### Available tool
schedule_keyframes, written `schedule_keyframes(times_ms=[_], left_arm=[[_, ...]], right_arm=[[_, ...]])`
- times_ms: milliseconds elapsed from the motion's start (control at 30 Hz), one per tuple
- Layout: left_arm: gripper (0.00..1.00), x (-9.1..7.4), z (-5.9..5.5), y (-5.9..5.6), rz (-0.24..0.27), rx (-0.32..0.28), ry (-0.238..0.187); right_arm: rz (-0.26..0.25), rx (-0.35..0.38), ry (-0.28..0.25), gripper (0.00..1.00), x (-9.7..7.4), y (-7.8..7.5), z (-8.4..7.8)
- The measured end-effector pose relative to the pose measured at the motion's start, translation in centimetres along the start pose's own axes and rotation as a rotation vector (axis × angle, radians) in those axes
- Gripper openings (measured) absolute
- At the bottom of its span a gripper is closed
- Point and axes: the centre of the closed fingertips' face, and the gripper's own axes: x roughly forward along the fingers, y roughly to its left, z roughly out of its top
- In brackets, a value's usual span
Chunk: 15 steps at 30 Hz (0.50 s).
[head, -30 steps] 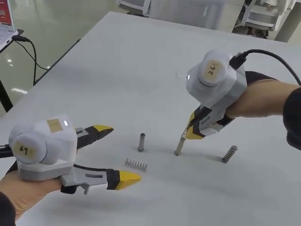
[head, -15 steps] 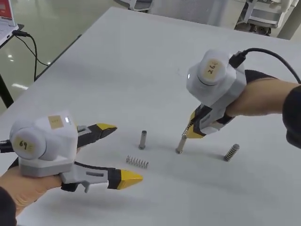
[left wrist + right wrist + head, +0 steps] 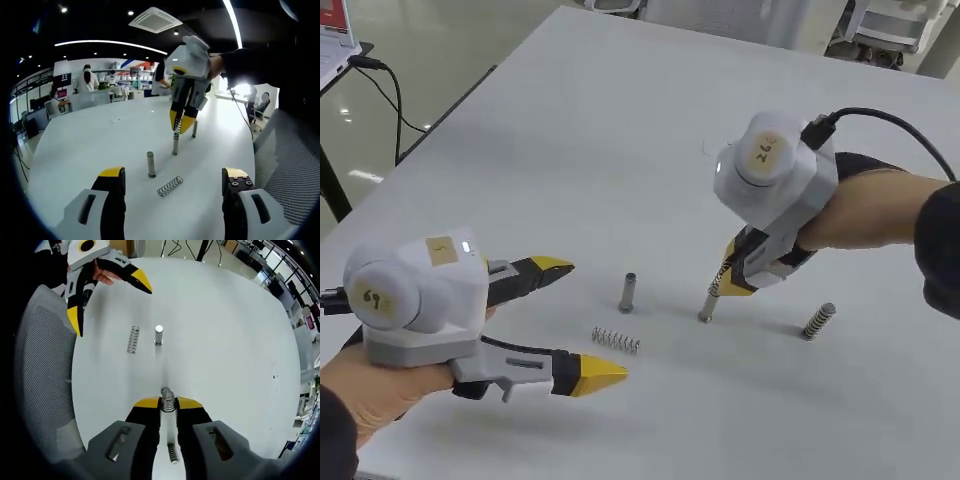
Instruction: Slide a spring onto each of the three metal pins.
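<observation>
The right gripper (image 3: pixel 731 284) is clamped on a spring (image 3: pixel 168 400) whose lower coils meet the top of the middle pin (image 3: pixel 706 306), so the second fitting looks begun but not seated. The right pin (image 3: pixel 817 321) already wears a spring, so I judge one of three done. The left pin (image 3: pixel 628 292) stands bare on the table (image 3: pixel 620 150) with a loose spring (image 3: pixel 616 340) lying just near of it, and the left gripper (image 3: pixel 588 320) hovers beside them, jaws wide apart and holding nothing.

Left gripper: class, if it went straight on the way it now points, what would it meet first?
Probably the loose spring, lying ahead of the left gripper's open jaws; the bare pin stands beyond. Height is unclear.
</observation>
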Motion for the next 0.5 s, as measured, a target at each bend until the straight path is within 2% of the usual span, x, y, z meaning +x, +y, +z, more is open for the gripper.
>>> schedule_keyframes(times_ms=[500], left_arm=[[0.77,0.0,0.0,-0.1,-0.004,0.005,0.009]], right_arm=[[0.034,0.047,0.011,0.13,2.5,0.8,-0.6]])
